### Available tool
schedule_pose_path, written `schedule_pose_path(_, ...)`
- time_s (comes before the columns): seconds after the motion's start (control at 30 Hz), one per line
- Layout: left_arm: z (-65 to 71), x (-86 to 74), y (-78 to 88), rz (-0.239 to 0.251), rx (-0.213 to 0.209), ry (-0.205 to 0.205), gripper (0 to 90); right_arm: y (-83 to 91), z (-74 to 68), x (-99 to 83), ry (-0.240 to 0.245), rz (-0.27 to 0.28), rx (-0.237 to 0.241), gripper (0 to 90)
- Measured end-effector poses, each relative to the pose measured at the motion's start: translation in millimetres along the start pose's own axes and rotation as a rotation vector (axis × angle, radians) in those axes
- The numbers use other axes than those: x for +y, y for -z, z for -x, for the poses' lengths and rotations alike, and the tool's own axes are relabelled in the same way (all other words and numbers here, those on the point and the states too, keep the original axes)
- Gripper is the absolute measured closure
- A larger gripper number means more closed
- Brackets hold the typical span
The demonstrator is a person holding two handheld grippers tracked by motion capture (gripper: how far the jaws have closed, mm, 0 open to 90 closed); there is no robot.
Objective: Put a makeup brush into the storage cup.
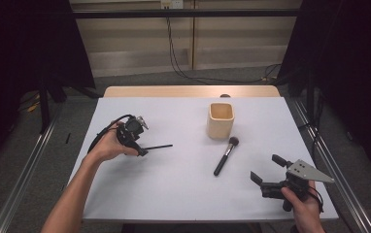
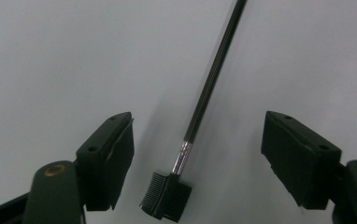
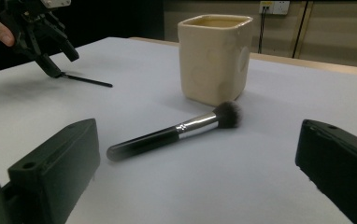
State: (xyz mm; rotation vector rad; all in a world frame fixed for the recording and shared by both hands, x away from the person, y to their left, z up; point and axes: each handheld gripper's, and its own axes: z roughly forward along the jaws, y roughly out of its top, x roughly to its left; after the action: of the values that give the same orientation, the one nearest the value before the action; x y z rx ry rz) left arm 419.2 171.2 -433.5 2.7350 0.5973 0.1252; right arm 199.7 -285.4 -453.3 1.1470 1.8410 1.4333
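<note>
A thin black brush with a small comb head (image 2: 209, 88) lies on the white table (image 1: 174, 194), left of centre. My left gripper (image 1: 142, 151) points down over its comb end. In the left gripper view the jaws (image 2: 197, 119) stand apart on either side of the comb head, touching nothing. From the right gripper view, that left gripper (image 3: 63, 63) and the thin brush (image 3: 85, 80) sit far left. My right gripper (image 1: 266, 168) rests open near the front right edge, aimed at a black powder brush (image 3: 167, 135) with a dark tuft.
A cream square cup (image 1: 220, 120) stands upright at the back, right of centre, just behind the powder brush (image 1: 226, 155). A wooden strip edges the table's far side. Dark curtains and metal rails flank both sides.
</note>
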Motion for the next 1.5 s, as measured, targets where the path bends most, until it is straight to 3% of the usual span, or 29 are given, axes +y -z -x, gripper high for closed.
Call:
schedule_pose_path(0.17,-2.0,-0.9,-5.0,-0.045,-0.014,-0.020,40.1,-0.3,-0.2,-0.1,-0.001,-0.001,0.005,0.0)
schedule_pose_path(0.23,-3.6,-0.5,-6.1,-0.056,0.003,-0.001,42.9,-0.8,-0.3,-0.2,-0.001,-0.002,0.006,0.0)
schedule_pose_path(0.3,-4.3,0.4,-7.5,-0.061,-0.010,-0.007,46.6,-1.2,-0.5,-0.3,0.001,-0.004,0.007,0.0)
schedule_pose_path(0.43,-3.4,5.5,-10.8,-0.085,-0.011,-0.045,52.7,-1.5,-1.1,-0.3,-0.002,-0.002,0.009,0.0)
schedule_pose_path(0.47,-2.1,6.1,-12.2,-0.087,-0.001,-0.037,56.8,-1.3,-1.0,-0.4,-0.003,-0.003,0.008,0.0)
schedule_pose_path(0.5,-3.2,7.2,-12.9,-0.121,-0.007,-0.062,56.8,-1.3,-1.0,-0.4,-0.003,-0.003,0.008,0.0)
schedule_pose_path(0.6,-3.7,7.0,-14.1,-0.125,-0.009,-0.066,59.8,-0.5,-0.7,-0.4,-0.006,0.001,0.009,0.0)
schedule_pose_path(0.7,-4.8,8.1,-15.0,-0.137,-0.053,-0.072,65.4,-0.6,-0.6,-0.7,-0.003,-0.004,0.010,0.0)
schedule_pose_path(0.83,-3.7,18.3,-17.9,-0.211,-0.069,-0.114,72.8,-1.6,-1.4,-0.8,-0.002,-0.006,0.014,0.0)
schedule_pose_path(0.9,-2.7,22.8,-19.9,-0.237,-0.083,-0.109,74.0,-1.8,-1.4,-1.1,-0.004,-0.009,0.013,0.0)
schedule_pose_path(0.93,-2.6,24.6,-20.4,-0.256,-0.075,-0.131,74.7,-1.6,-1.4,-1.1,-0.004,-0.008,0.014,0.0)
schedule_pose_path(0.97,-1.6,25.0,-22.0,-0.248,-0.078,-0.112,76.3,-1.3,-1.3,-1.1,-0.005,-0.008,0.013,0.0)
schedule_pose_path(1.0,-3.0,26.2,-21.4,-0.270,-0.084,-0.129,77.2,-1.3,-1.1,-1.3,-0.006,-0.007,0.013,0.0)
schedule_pose_path(1.13,-6.3,24.3,-20.9,-0.263,-0.119,-0.102,83.9,-0.8,-0.5,-1.6,-0.001,-0.011,0.014,0.0)
schedule_pose_path(1.27,-0.6,26.7,-21.9,-0.280,-0.081,-0.123,85.7,-0.8,-1.2,-2.2,-0.006,-0.021,0.008,0.0)
schedule_pose_path(1.4,-6.0,21.8,-20.1,-0.243,-0.114,-0.075,85.8,-1.2,-1.8,-2.1,-0.007,-0.021,0.011,0.0)
schedule_pose_path(1.5,-6.6,18.2,-18.6,-0.212,-0.109,-0.052,85.9,-0.9,-1.8,-2.2,-0.005,-0.021,0.012,0.0)
